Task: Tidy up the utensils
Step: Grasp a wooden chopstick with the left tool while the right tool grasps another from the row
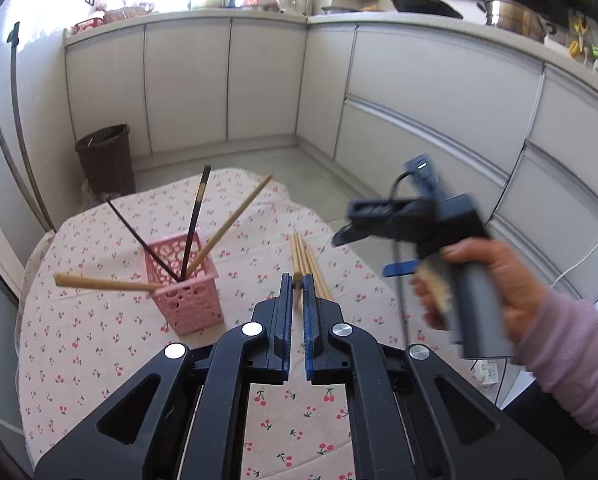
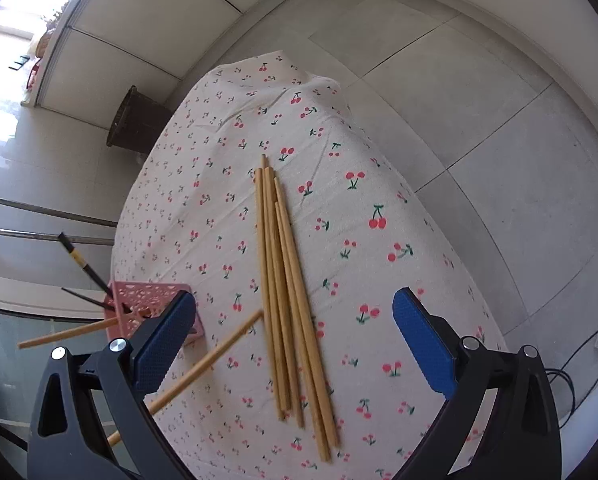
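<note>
Our right gripper (image 2: 293, 334) hangs wide open above the chopsticks (image 2: 285, 300) on the cloth (image 2: 379, 168). The bundle runs lengthwise between the two pads, away from us, so the jaws already straddle it across its narrow width; we judge a straight drop and squeeze would do. Our left gripper (image 1: 297, 284) is pinched shut on one wooden chopstick (image 1: 297, 294), and the pink basket (image 1: 187, 288) lies just left of its fingers. The left view alone shows the right hand (image 1: 495, 292); the right view alone shows the bundle's full length and a stick leaning out of the basket towards the left pad (image 2: 167, 340).
</note>
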Demonstrator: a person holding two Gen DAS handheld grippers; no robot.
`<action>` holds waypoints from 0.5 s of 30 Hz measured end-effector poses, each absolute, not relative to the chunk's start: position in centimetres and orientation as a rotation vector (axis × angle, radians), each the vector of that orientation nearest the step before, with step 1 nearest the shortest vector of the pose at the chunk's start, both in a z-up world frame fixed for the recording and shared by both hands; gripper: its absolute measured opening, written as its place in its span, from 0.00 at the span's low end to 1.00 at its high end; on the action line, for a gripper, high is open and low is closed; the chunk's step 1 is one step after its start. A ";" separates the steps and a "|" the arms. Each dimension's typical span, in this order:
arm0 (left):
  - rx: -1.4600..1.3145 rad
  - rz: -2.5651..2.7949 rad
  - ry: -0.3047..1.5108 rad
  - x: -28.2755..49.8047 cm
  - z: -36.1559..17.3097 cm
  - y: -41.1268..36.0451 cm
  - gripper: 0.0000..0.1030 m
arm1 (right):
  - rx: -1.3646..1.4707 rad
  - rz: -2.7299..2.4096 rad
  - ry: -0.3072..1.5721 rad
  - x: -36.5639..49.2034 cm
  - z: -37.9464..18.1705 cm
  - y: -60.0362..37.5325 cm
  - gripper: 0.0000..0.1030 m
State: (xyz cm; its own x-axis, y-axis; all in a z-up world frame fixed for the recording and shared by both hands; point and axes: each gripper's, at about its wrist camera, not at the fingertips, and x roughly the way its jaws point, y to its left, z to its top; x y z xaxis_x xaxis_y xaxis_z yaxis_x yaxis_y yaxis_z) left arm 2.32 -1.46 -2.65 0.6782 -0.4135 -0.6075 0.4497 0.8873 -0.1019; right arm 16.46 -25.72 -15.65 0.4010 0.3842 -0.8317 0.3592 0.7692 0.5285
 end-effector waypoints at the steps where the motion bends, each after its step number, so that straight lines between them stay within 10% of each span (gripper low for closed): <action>1: 0.052 -0.498 0.660 2.2 -2.2 -1.4 0.04 | 0.726 0.007 1.188 17.1 -16.0 -25.8 0.84; 4: 0.048 -0.534 0.643 1.5 -1.5 -1.4 0.04 | 0.753 -0.006 1.225 18.8 -17.7 -25.9 0.59; 15: 0.043 -0.543 0.642 1.6 -1.5 -0.4 0.04 | 0.600 -0.079 1.217 22.7 -18.8 -23.8 0.39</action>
State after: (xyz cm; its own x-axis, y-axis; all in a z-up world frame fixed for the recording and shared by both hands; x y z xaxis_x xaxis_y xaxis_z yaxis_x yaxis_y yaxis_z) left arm 1.59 -0.41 -1.54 0.6669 -0.4682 -0.5796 0.4940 0.8602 -0.1265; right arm 22.70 -23.79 -18.76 0.3638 0.2555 -0.8958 0.3691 0.8434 0.3904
